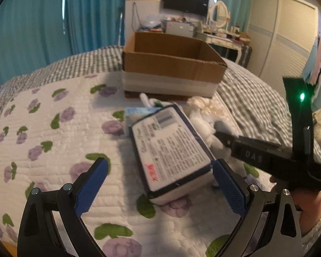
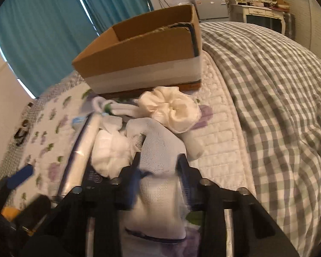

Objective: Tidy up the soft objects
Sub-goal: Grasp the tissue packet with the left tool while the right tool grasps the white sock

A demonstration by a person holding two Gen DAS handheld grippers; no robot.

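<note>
A soft tissue pack (image 1: 171, 150) with a printed label lies on the floral quilt (image 1: 53, 141). My left gripper (image 1: 160, 171) is open, its blue pads on either side of the pack's near end; the right pad (image 1: 227, 184) is close to the pack's corner. My right gripper (image 2: 160, 160) is shut on a white knitted glove (image 2: 160, 171). A cream scrunchie (image 2: 171, 111), a white cloth wad (image 2: 111, 152) and a white sock (image 2: 117, 108) lie just beyond. An open cardboard box (image 1: 171, 64) stands behind them, also in the right wrist view (image 2: 143, 57).
A grey checked blanket (image 2: 267, 96) covers the bed to the right. Teal curtains (image 1: 42, 27) hang at the left. A dresser with mirror (image 1: 220, 27) and a wardrobe (image 1: 282, 38) stand beyond the bed. The right gripper's body (image 1: 267, 156) crosses the left view.
</note>
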